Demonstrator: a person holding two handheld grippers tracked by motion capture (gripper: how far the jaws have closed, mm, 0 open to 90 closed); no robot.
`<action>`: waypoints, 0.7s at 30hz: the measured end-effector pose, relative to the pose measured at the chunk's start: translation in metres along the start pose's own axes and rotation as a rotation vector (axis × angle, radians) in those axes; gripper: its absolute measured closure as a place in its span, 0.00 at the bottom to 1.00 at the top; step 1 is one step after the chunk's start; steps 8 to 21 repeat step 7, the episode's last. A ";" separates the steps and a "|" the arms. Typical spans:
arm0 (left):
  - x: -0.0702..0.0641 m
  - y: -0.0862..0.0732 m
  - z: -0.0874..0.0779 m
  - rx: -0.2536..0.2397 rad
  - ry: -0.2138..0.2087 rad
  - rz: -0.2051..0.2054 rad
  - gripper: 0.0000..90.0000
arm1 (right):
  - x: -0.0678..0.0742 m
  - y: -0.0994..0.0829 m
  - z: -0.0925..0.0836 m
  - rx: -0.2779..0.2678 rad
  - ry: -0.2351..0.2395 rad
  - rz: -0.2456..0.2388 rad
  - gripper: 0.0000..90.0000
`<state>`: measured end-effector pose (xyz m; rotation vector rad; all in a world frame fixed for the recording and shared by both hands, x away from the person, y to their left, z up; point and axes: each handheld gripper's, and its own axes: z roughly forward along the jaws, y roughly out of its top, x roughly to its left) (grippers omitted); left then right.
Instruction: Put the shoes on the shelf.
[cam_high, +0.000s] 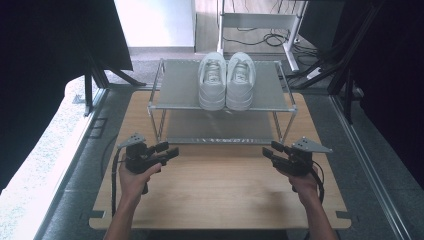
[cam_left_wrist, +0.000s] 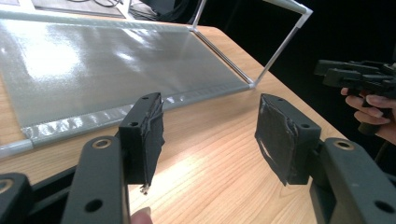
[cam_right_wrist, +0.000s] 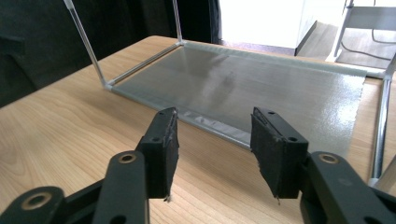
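We see the white shoes (cam_high: 226, 80) paired, toes toward us, on the rack (cam_high: 180, 87) top, well beyond both grippers, left (cam_high: 167, 150) and right (cam_high: 269, 150), each spread and empty.

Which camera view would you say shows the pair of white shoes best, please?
The high view: the white shoes stand side by side on the rack's top shelf, seen whole from above. The two gripper views look lower, at the bottom shelf and the table.
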<state>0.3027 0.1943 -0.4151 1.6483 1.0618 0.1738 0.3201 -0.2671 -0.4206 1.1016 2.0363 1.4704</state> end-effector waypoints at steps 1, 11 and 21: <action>0.000 0.000 -0.001 0.001 0.000 0.002 0.46 | 0.000 -0.001 0.000 0.001 -0.003 0.000 0.55; 0.002 -0.004 0.000 0.021 0.020 0.011 0.44 | -0.006 -0.009 -0.009 0.006 -0.027 0.028 0.53; 0.002 -0.004 0.000 0.021 0.020 0.011 0.44 | -0.006 -0.009 -0.009 0.006 -0.027 0.028 0.53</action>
